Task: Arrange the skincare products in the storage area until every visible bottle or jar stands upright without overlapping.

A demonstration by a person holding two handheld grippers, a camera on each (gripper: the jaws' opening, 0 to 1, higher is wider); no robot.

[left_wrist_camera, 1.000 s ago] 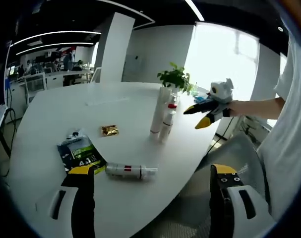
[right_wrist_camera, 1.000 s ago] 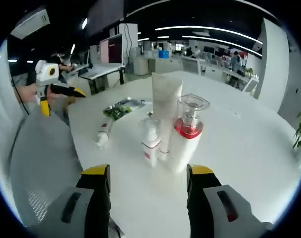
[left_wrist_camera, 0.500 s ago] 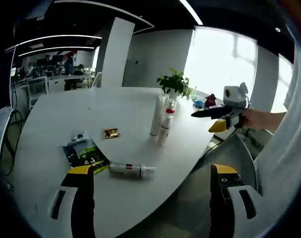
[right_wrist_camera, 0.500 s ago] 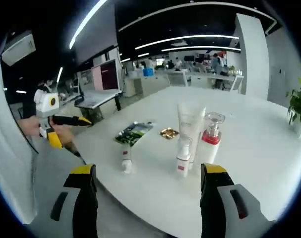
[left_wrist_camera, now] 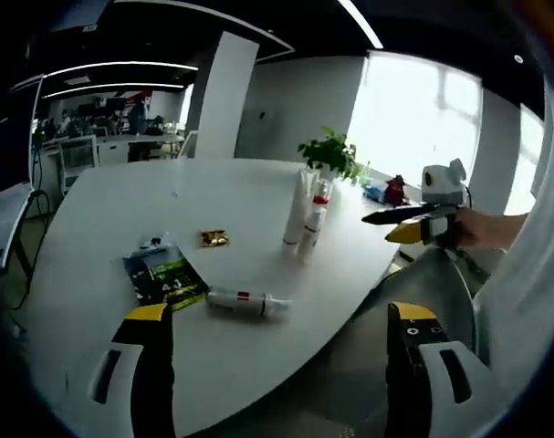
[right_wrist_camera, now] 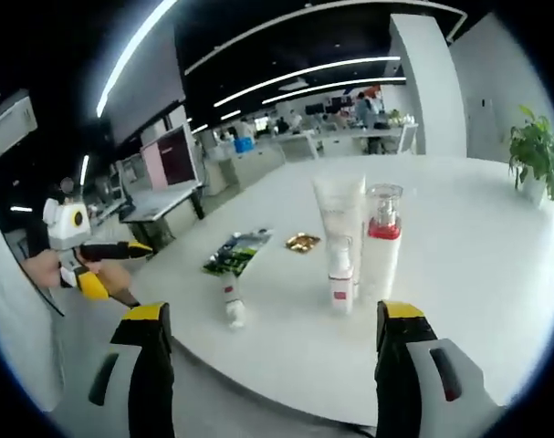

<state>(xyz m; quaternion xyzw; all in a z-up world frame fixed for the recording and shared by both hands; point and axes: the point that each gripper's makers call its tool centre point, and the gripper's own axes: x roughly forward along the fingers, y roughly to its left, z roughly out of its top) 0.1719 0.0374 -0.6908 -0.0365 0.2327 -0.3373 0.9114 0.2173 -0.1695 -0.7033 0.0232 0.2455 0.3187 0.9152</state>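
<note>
the left gripper (left_wrist_camera: 277, 315) and the right gripper (right_wrist_camera: 269, 315) both stand with jaws wide apart and nothing between them, held off the near edge of the white table (left_wrist_camera: 103, 196) rather than over it. in the left gripper view the right gripper (left_wrist_camera: 413, 219) comes in from the right at the end of a forearm, level and apparently aimed at the table; in the right gripper view the left gripper (right_wrist_camera: 99, 260) is held in a hand at the left, well apart from the products.

three products stand upright in a tight group near the middle of the table: a tall white tube (right_wrist_camera: 336, 228), a pump bottle with a red collar (right_wrist_camera: 381, 245) and a small white bottle (right_wrist_camera: 341, 278) in front. whether they touch cannot be told. the one item out of order is the fallen bottle (left_wrist_camera: 247, 302), white with a red band, lying on its side near the table edge, just beside a dark green packet (left_wrist_camera: 162, 276). a small gold wrapper (left_wrist_camera: 214, 238) lies between the packet and the standing group.

judgement: the fallen bottle looks light, rigid plastic, smooth and round, so likely to roll or slip under a loose pinch. the sound hold is across the body near the red band, not on the narrower cap end. once up it has a small base and would tip easily, so it needs its own clear spot beside the group.
</note>
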